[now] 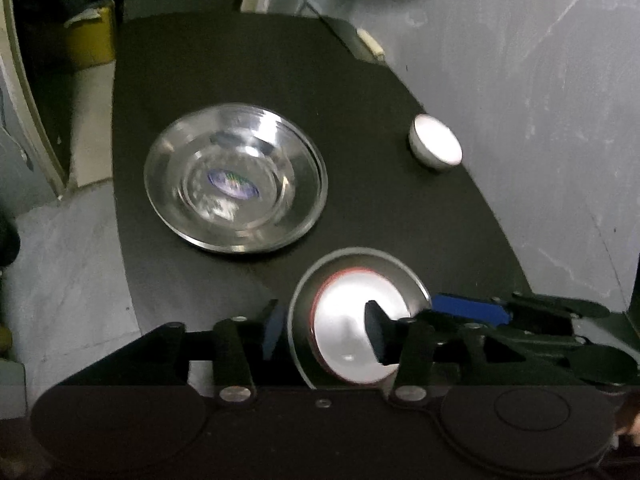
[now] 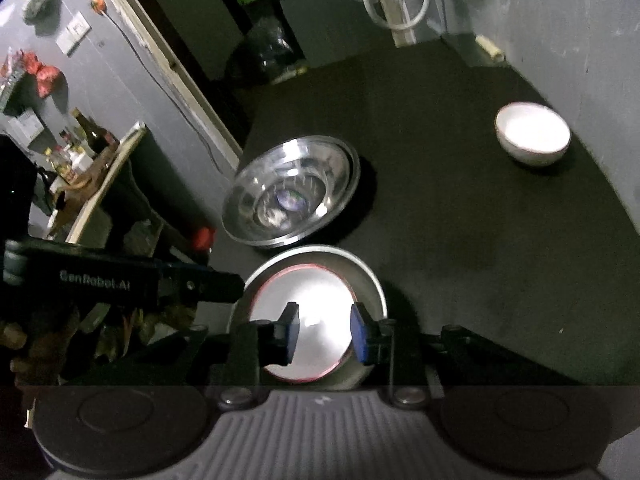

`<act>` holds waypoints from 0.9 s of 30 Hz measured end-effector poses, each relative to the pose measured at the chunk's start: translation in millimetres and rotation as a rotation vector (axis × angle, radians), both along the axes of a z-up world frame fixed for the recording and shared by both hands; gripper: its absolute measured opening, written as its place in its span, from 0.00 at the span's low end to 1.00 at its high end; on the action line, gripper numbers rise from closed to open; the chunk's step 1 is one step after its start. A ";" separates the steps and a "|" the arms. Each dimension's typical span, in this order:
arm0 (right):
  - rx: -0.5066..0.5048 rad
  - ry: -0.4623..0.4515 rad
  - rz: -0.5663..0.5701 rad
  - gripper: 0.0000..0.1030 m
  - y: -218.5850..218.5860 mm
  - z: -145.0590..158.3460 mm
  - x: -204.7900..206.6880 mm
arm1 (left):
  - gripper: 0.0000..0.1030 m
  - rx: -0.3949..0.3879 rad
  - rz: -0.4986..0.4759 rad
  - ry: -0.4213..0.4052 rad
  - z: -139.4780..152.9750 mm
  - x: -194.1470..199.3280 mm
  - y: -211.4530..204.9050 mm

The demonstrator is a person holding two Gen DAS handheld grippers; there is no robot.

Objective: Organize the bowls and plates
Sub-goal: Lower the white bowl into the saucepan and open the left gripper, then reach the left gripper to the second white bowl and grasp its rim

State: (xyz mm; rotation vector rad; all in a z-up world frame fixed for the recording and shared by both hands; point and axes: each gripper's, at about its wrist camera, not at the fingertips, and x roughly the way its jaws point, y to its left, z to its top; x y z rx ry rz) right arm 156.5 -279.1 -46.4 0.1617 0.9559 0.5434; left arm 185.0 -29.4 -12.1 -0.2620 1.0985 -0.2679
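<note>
on the black mat: dish stacking, item list

- red-rimmed white bowl nested in a steel plate, near edge; judged sorted by nesting.
- left gripper: fingers spread astride the plate rim, not pinching.
- right gripper: part open over the bowl, empty.
- stacked steel plates, mid-mat.
- small white bowl by the wall, loose.

The sticker inside the steel plate is blurred, unreadable.
</note>
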 end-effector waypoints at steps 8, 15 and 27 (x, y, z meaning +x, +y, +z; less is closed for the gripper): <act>0.009 -0.060 -0.055 0.68 -18.4 14.7 2.7 | 0.96 0.023 0.034 -0.063 13.4 14.7 3.6; 0.019 -0.084 -0.132 0.92 -45.3 13.1 8.3 | 0.99 0.012 0.049 -0.090 11.9 29.6 -9.7; 0.229 -0.123 -0.313 1.00 -107.3 -27.5 34.3 | 0.99 0.030 0.024 -0.163 13.1 68.7 -54.6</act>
